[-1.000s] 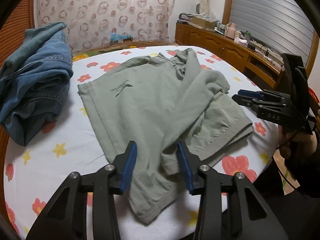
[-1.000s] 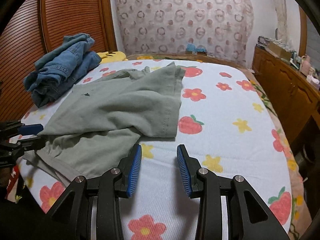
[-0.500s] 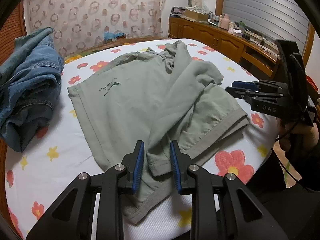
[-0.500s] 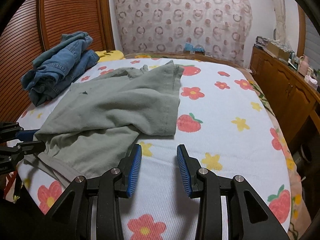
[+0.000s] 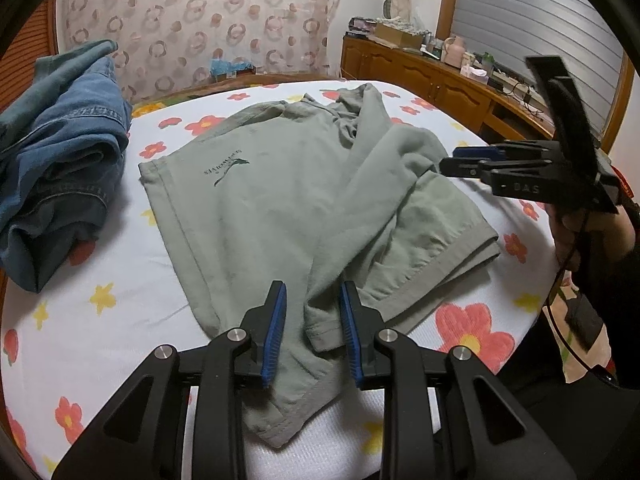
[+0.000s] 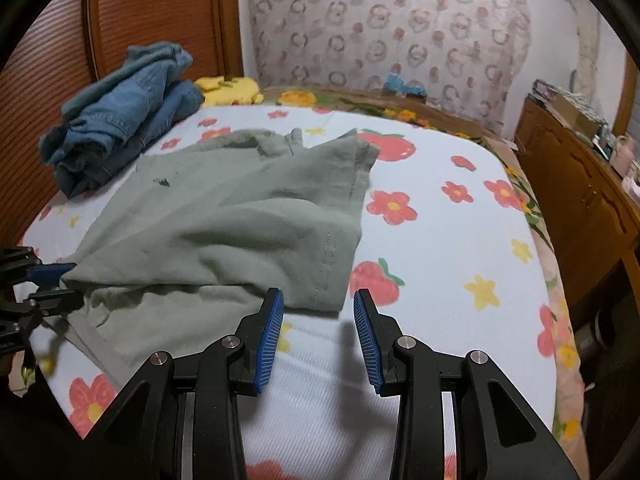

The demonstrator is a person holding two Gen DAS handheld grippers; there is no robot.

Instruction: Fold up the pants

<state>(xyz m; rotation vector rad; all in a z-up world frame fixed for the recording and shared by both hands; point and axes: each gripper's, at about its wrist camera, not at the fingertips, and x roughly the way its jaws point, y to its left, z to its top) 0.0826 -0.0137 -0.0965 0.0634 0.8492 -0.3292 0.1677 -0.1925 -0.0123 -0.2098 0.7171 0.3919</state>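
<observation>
Right now the grey-green pants (image 5: pixel 280 200) lie crumpled across the middle of a bed whose white sheet (image 5: pixel 120 320) is printed with red flowers and yellow stars. One leg shows a small dark logo, and another layer is thrown loosely over it toward the right. The left tongs (image 5: pixel 312 328) hang low over the near hem, their blue pads narrowed with a raised fold of the cloth between them; the right pad touches the fold, but a gap shows at the left pad, so the cloth is not clamped. In the right wrist view the same tongs sit at the pants' left edge. The right tongs (image 6: pixel 318 336) hover over bare sheet just beside the near right corner of the pants, jaws part-way apart with nothing between them. A heap of blue jeans (image 6: pixel 120 116) rests at the far left of the bed, well apart from the pants. A wooden sideboard (image 5: pixel 432 80) stands along the wall to the right
</observation>
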